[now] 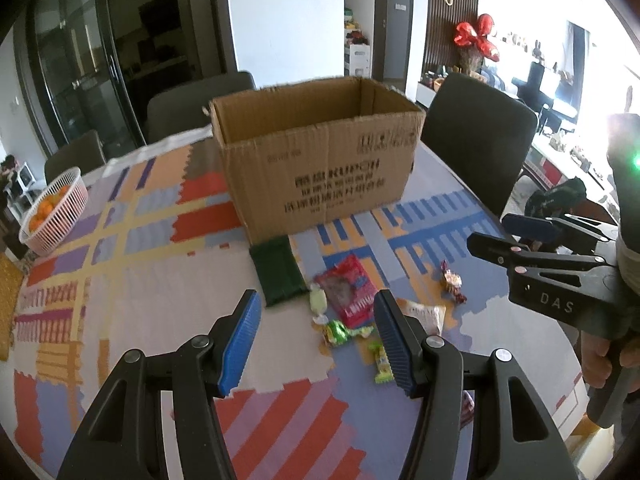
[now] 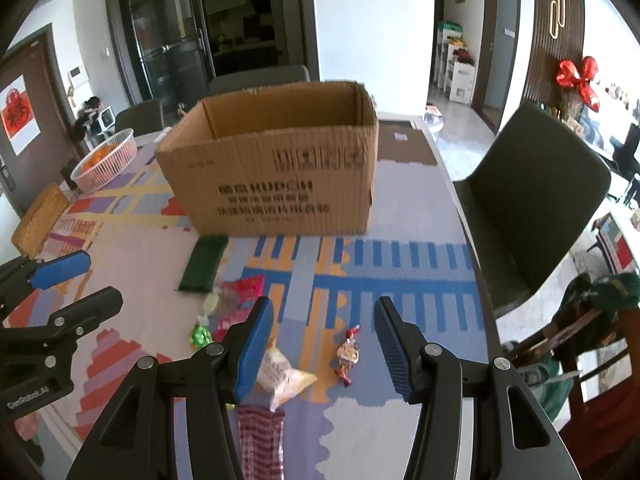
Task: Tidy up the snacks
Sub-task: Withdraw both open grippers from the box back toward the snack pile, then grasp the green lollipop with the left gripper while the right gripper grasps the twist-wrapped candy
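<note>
An open cardboard box (image 1: 320, 160) stands on the patterned tablecloth; it also shows in the right wrist view (image 2: 276, 176). In front of it lie a dark green packet (image 1: 279, 274), a red packet (image 1: 348, 290), a pale green candy (image 1: 319, 304), green wrapped candies (image 1: 338, 332), a white packet (image 1: 426, 316) and a red-gold candy (image 1: 452, 282). My left gripper (image 1: 316, 344) is open and empty above the candies. My right gripper (image 2: 324, 344) is open and empty, above the red-gold candy (image 2: 348, 354) and white packet (image 2: 282, 376).
A pink basket of oranges (image 1: 54, 212) sits at the table's left edge. Dark chairs (image 2: 532, 204) stand around the table. A woven yellow box (image 2: 38, 220) lies at the left. A striped red packet (image 2: 260, 428) lies under my right gripper.
</note>
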`<state>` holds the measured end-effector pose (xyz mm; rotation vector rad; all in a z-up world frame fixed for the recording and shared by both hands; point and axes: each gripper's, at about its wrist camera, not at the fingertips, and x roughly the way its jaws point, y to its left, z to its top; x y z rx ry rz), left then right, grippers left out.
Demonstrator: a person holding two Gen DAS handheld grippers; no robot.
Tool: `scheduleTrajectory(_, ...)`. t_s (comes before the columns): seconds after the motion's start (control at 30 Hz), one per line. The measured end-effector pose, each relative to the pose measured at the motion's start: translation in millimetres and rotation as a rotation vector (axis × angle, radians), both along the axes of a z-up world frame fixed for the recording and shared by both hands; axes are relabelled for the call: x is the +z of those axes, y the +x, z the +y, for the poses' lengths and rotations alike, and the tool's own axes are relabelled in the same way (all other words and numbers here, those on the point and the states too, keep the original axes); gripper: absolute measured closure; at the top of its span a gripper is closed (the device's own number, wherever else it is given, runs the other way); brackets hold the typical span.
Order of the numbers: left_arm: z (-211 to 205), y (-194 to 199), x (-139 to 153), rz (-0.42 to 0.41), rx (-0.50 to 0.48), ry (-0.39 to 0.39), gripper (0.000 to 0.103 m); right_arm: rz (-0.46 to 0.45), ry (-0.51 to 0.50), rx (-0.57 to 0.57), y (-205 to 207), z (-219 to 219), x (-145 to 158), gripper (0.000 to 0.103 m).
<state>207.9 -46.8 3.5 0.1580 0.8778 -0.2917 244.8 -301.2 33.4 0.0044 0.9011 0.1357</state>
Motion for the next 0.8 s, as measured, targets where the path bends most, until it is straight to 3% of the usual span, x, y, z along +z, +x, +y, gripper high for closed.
scheduleTrajectory(0.2,-3.8,-2.7,-26.8,0.061,-0.008,0.013,0.045,0.040,0.000,-0.009,-3.8,-3.0,-20.0,0.050)
scheduleTrajectory(0.43,-3.5,-0.6,-52.3,0.113,-0.003,-0.028,0.045,0.067,-0.021,-0.022,-7.6,-4.0,-37.4,0.050)
scheduleTrajectory(0.8,-3.2,8.4,-73.3,0.096,0.010,-0.056,0.045,0.085,-0.063,-0.059,-5.6,-9.3,-60.5,0.050)
